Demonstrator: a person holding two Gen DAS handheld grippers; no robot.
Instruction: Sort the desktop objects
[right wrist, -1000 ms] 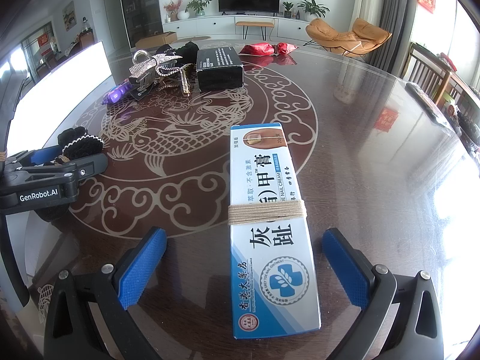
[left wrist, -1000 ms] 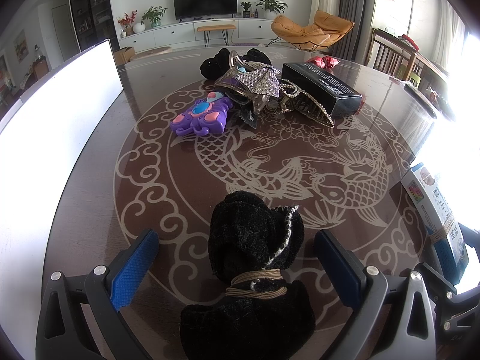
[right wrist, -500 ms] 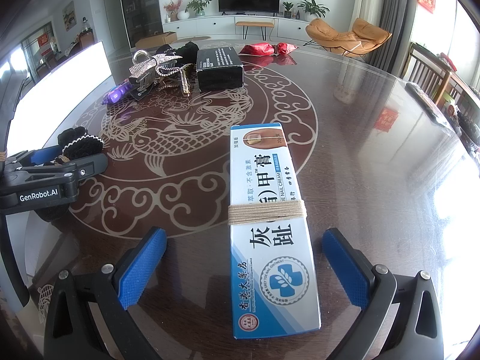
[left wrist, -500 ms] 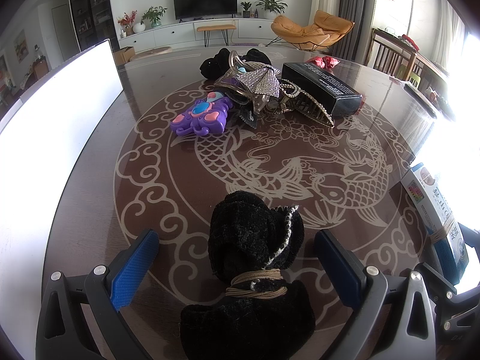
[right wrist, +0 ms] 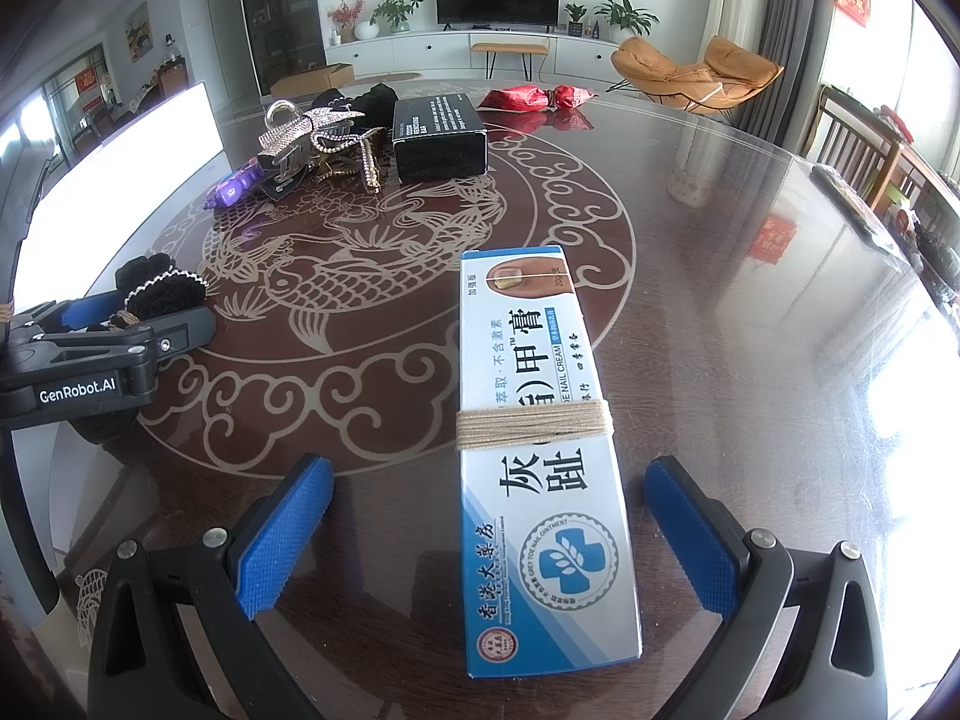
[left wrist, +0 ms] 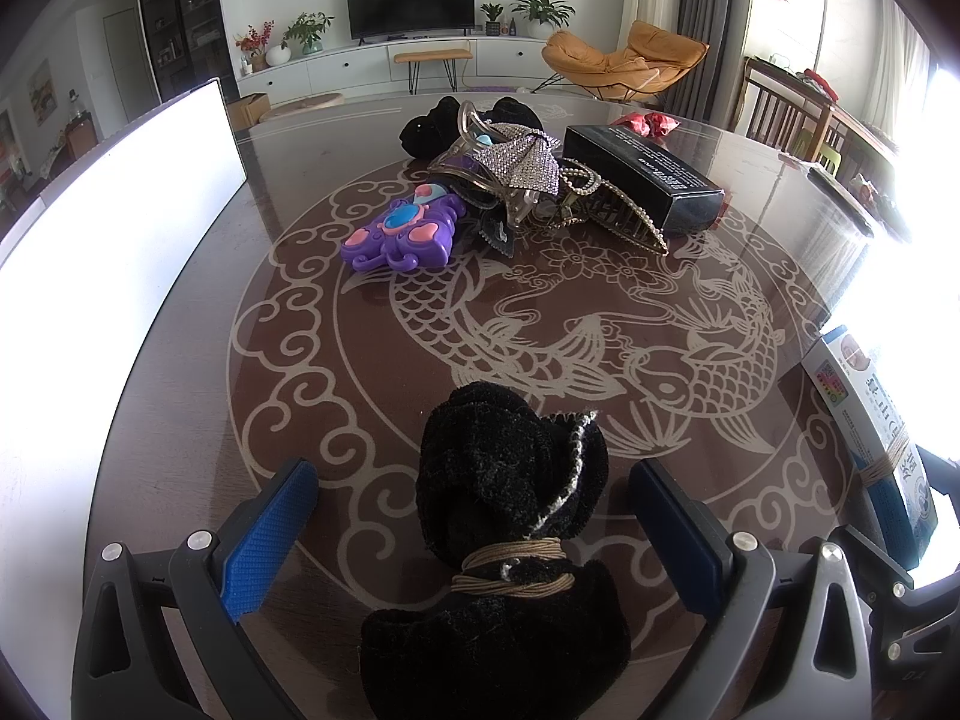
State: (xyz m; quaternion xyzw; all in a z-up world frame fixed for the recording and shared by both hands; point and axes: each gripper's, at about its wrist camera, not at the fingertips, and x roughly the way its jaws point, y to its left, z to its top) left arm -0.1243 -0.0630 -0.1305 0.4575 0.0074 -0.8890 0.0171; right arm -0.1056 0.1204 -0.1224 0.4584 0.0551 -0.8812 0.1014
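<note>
Patterned table (right wrist: 750, 300), cream box (right wrist: 540, 450) between wide right claw (right wrist: 489, 522), black bow (left wrist: 510, 480) between wide left claw (left wrist: 474, 516)

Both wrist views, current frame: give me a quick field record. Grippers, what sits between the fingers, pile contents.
surface: round table with fish pattern
left gripper: open, black velvet bow between the fingers, pads apart from it
right gripper: open, nail cream box between the fingers, pads apart from it
box detail: tan string wrapped around its middle
far pile: purple toy, rhinestone hair clip, black box
behind the pile: red wrapped item
</note>
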